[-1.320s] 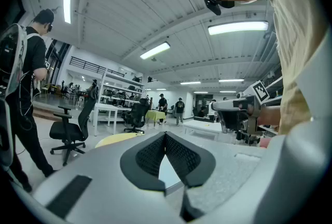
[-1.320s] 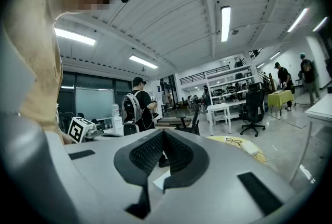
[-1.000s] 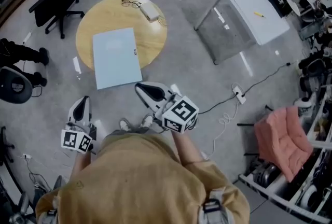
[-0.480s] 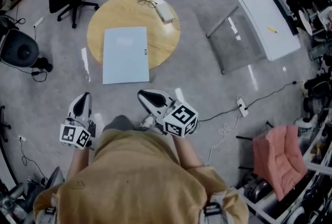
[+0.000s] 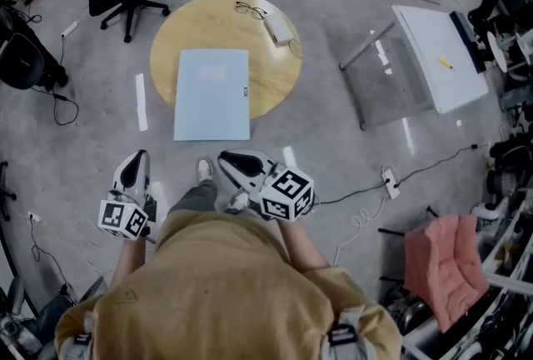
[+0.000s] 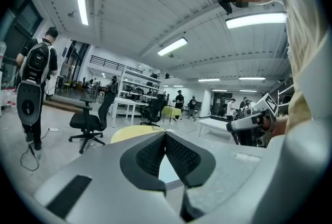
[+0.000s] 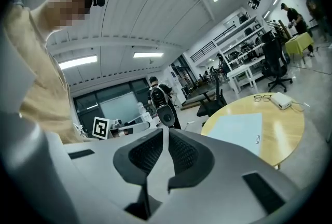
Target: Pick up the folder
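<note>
1. White plastic, the left claw (image 5: 131,172) has its jaws pressed together with nothing between them. If it arrives shut like this, it will likely shove the folder instead of gripping it. The hand holds it low at the person's side, pointing forward and close to level.
2. The pale blue folder (image 5: 212,93) lies flat on the round wooden table (image 5: 275,79), ahead of both claws and well apart from them. Its near edge seems to overhang the rim. Pressing down there could tip it to the floor. A push from the front could slide it toward the glasses (image 5: 248,10) and the small white box (image 5: 279,29) beyond.
3. The right claw (image 5: 236,164) is likewise closed and empty. It is held in front of the body and aimed toward the folder's near right corner, nearly level.
</note>
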The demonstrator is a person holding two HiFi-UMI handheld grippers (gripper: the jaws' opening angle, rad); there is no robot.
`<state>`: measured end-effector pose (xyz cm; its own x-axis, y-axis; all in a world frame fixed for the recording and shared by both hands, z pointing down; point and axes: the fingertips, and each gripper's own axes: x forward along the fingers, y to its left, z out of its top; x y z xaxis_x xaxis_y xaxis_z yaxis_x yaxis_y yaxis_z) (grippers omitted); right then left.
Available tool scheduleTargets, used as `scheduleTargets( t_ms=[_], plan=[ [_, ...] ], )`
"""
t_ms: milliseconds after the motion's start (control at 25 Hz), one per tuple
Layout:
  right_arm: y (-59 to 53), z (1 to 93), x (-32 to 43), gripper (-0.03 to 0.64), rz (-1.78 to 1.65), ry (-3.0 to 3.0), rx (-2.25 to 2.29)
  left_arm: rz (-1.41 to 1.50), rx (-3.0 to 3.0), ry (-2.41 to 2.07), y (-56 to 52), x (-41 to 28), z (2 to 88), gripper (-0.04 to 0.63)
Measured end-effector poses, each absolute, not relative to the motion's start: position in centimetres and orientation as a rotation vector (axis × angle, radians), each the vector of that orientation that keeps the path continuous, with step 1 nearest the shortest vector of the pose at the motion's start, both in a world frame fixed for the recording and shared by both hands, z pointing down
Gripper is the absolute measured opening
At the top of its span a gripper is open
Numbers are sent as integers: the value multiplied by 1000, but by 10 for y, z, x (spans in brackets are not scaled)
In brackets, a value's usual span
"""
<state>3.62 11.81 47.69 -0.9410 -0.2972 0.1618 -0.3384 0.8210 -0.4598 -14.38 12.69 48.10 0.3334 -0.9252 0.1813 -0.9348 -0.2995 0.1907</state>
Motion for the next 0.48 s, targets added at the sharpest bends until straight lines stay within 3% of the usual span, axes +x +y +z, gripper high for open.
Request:
scheduleTargets(
  t_ms=[120,240,480],
  plan=[
    [109,477,31,9,755,-2895,557,39,2316,-1633,108,-153,498,3],
    [103,476,28,97,771,-2865,592,32,2329,-1578,87,-156,502,3],
    [63,476,14,104,768,-2822,692,40,2388,-1468,36,-157,504,3]
  ],
)
